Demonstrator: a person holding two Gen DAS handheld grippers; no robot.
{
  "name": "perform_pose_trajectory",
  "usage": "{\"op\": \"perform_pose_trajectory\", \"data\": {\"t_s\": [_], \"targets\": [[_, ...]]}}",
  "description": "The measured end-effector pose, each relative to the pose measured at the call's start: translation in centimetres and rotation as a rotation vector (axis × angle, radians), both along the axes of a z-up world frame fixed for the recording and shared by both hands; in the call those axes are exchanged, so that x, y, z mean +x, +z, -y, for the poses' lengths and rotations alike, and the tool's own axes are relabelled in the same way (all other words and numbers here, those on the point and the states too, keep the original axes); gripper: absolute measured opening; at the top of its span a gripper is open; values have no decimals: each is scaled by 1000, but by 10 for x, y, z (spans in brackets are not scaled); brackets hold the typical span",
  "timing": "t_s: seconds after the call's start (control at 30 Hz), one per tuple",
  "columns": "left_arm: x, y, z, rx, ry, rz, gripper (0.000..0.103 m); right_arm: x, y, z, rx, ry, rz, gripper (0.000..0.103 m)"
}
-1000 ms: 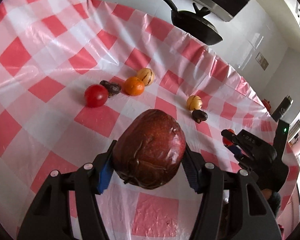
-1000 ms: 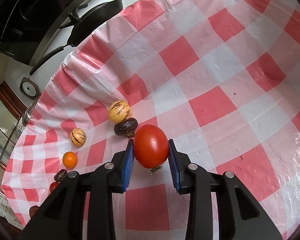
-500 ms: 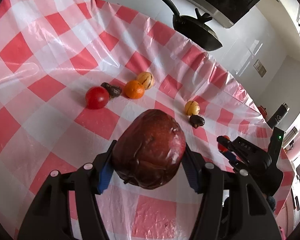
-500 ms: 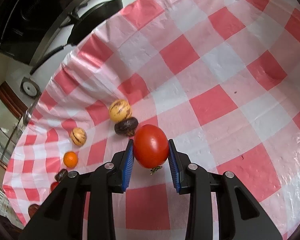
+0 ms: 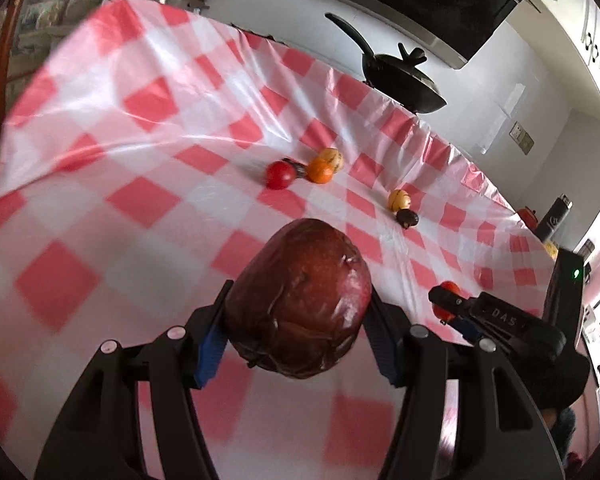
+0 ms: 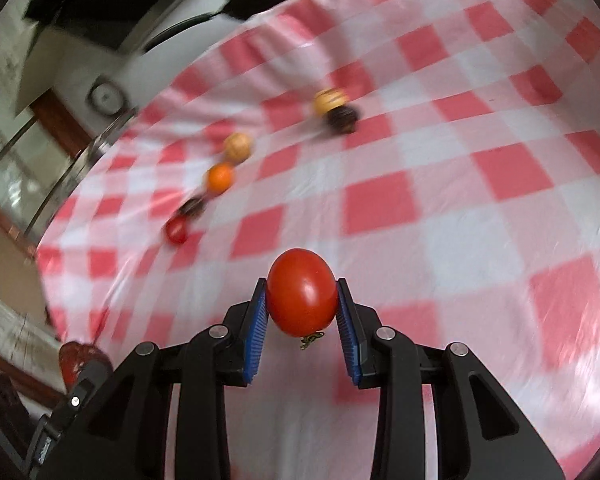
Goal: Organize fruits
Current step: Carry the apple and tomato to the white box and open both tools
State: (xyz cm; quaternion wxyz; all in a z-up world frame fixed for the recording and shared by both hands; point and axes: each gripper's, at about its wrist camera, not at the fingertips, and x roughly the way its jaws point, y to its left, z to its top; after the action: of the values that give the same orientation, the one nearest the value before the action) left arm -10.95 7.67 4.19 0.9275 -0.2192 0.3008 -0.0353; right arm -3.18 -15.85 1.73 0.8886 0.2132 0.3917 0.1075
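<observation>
We are holding dark red apple (image 5: 300,300) clamped in left gripper (image 5: 296,340), tomato (image 6: 302,292) pinched in right gripper (image 6: 302,316); lowering each gently beside matching fruit on tablecloth (image 5: 140,128)

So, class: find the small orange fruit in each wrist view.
Left wrist view: orange fruit, upper centre, between a red tomato and a striped yellow fruit.
Right wrist view: orange fruit, left of centre, blurred.
Shared landmark: the black pan beyond the table edge.
</observation>
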Motion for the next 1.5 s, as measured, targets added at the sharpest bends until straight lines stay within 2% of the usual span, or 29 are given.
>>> {"op": "perform_pose_trajectory", "data": {"t_s": [0.23, 0.4, 0.7, 1.0, 1.23, 1.5], "targets": [[-53, -6, -36, 42, 45, -17, 61, -51, 9, -64, -59, 185, 43, 33], [-78, -6, -59, 65, 82, -22, 61, -78, 17, -106, -102, 300, 85, 33], [-116, -9, -98, 77, 138, -31, 61, -121, 18, -168, -178, 491, 135, 33], [-166, -25, -146, 65, 243, -71, 61, -186, 16, -238, -271, 756, 246, 34], [-211, -50, -180, 52, 334, -131, 61, -243, -7, -296, -379, 1003, 298, 33], [-259, -105, -217, -28, 455, -275, 61, -279, -54, -345, -486, 1191, 242, 33]]}}
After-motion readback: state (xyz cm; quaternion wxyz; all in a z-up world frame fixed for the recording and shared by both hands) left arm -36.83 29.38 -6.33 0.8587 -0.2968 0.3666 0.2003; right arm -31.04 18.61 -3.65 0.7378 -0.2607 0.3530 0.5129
